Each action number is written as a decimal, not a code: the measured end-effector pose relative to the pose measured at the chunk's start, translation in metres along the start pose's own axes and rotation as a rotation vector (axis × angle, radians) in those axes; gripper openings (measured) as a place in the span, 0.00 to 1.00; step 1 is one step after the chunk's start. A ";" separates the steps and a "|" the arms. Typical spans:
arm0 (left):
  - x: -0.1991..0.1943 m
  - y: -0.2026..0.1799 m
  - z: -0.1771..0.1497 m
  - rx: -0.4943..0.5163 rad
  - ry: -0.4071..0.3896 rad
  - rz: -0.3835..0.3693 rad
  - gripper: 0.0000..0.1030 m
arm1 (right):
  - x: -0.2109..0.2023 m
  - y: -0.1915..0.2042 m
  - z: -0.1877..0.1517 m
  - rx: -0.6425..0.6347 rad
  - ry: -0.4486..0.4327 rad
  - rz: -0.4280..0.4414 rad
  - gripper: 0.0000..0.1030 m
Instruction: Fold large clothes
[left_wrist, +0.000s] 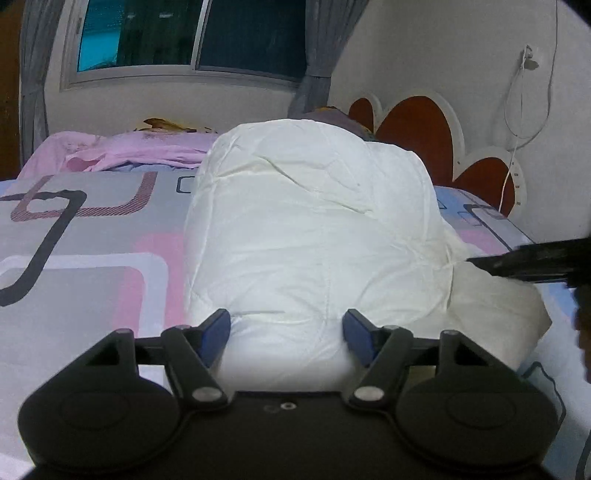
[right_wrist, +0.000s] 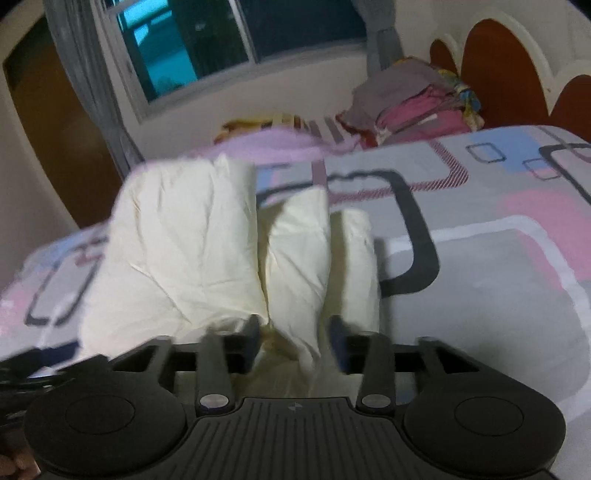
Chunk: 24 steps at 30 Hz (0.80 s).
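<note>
Garment: a puffy white padded coat (left_wrist: 310, 229), bundled into a thick roll, fills the centre of the left wrist view and lies on the bed (left_wrist: 85, 236), on its patterned sheet.
Left tongs (left_wrist: 286, 334): at the lower centre of that view, partly open, the blue pads (left_wrist: 214, 334) flanking the near end of the roll; whether they press it I cannot tell.
Right tongs (right_wrist: 293, 338): lower centre of the blurred right wrist view, partly open, with a fold of the white fabric running between them; a firm pinch is not clear.
Other clothes: a pink garment (left_wrist: 140, 151) lies at the upper left, well apart.
Doing it well: I would say both tongs should bite through all layers near the edge, then lift evenly so the bulky padding does not spring open.
Risk: the slippery shell may slide out.
</note>
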<state>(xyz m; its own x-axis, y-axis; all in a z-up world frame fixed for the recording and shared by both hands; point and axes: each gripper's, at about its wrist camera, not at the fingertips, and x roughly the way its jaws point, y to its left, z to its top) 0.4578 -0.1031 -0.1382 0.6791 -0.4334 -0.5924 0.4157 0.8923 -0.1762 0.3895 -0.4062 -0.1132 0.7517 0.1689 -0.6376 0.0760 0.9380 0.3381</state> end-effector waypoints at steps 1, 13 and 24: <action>0.000 -0.002 0.000 0.018 -0.004 0.001 0.65 | -0.010 0.002 0.000 0.005 -0.019 0.019 0.56; 0.004 -0.008 -0.008 0.043 0.001 -0.021 0.65 | -0.006 0.025 -0.033 -0.062 0.096 0.033 0.23; 0.030 -0.009 0.002 0.061 0.111 -0.008 0.66 | 0.028 0.019 -0.049 -0.081 0.142 -0.055 0.23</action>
<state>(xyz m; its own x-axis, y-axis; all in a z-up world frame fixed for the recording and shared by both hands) 0.4760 -0.1243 -0.1525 0.6058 -0.4210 -0.6751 0.4591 0.8780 -0.1356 0.3800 -0.3687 -0.1590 0.6474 0.1522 -0.7468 0.0571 0.9674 0.2467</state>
